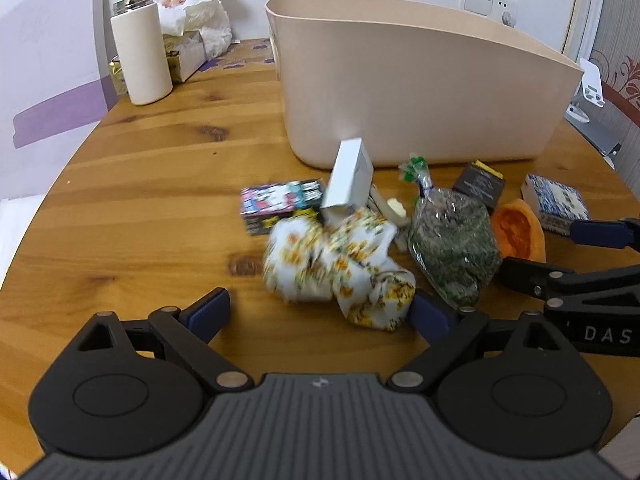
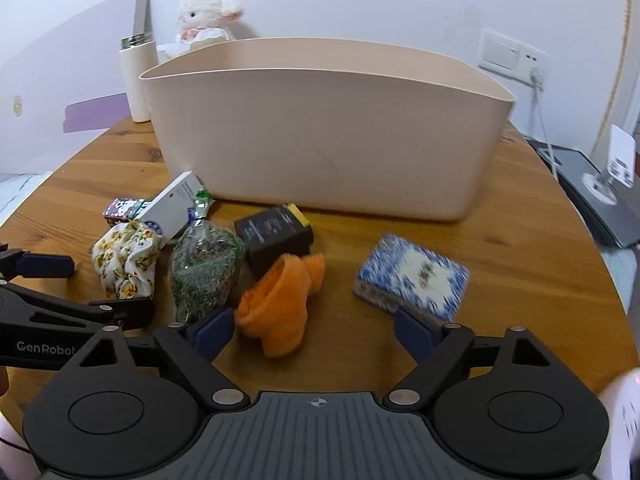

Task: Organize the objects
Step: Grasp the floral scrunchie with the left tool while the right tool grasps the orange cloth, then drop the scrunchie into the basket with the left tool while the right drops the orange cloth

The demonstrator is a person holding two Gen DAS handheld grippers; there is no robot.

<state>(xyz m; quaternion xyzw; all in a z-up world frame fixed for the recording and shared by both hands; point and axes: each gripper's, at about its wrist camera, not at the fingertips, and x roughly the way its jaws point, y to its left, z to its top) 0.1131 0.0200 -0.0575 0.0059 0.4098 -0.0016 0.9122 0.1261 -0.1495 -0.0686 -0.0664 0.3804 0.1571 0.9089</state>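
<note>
The bench (image 2: pixel 520 248) is knotty wood with a satin varnish. The tub (image 2: pixel 328 128) looks like smooth matt plastic. The floral bundle (image 1: pixel 340 264) and the orange piece (image 2: pixel 280 304) are soft cloth. At its 3 o'clock, the herb bag (image 1: pixel 452 248) is glossy crinkled film. The bottle (image 1: pixel 140 52) is matt, its neck shiny metal.
</note>
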